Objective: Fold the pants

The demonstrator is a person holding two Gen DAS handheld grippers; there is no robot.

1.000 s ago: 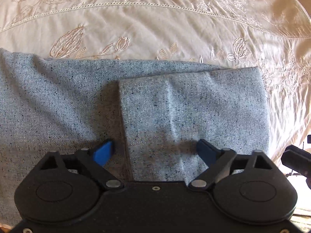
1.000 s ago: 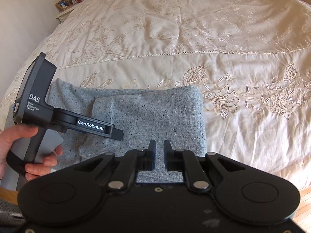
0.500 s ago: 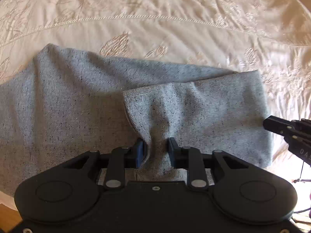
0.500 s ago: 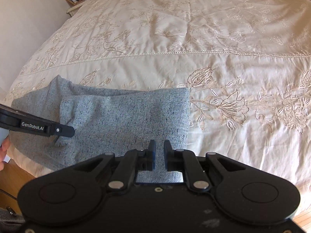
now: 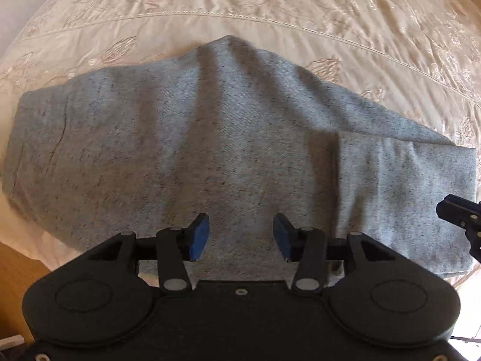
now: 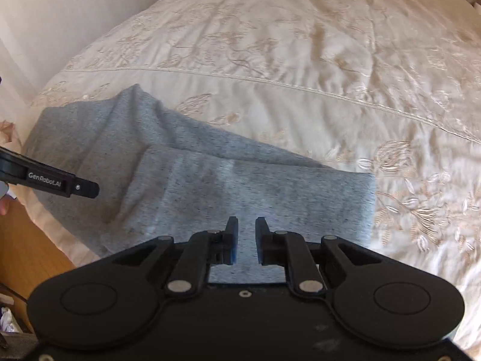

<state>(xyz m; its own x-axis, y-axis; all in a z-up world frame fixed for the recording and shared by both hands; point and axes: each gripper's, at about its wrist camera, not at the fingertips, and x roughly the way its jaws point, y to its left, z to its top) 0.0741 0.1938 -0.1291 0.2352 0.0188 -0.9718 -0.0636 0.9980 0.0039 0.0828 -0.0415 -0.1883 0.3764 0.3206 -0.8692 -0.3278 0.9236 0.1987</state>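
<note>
Grey speckled pants (image 5: 210, 138) lie folded on a cream embroidered bedspread (image 5: 270, 15) near the bed's front edge. A folded layer covers their right part (image 5: 405, 186). My left gripper (image 5: 239, 237) is open and empty, just above the pants' near edge. My right gripper (image 6: 246, 237) is nearly shut with a narrow gap and holds nothing, hovering over the folded right end of the pants (image 6: 240, 186). The left gripper's body (image 6: 60, 182) shows at the left of the right wrist view.
The bedspread (image 6: 300, 45) stretches far back and to the right. Wooden floor (image 6: 27, 255) lies below the bed's left front edge. A white wall (image 6: 60, 15) stands at the back left. The right gripper's tip (image 5: 460, 213) shows at the right edge of the left wrist view.
My left gripper closed on the folded layer's edge half a second ago, then let go, opened and shifted left. The folded layer's edge now lies further right. The right gripper stayed nearly shut.
</note>
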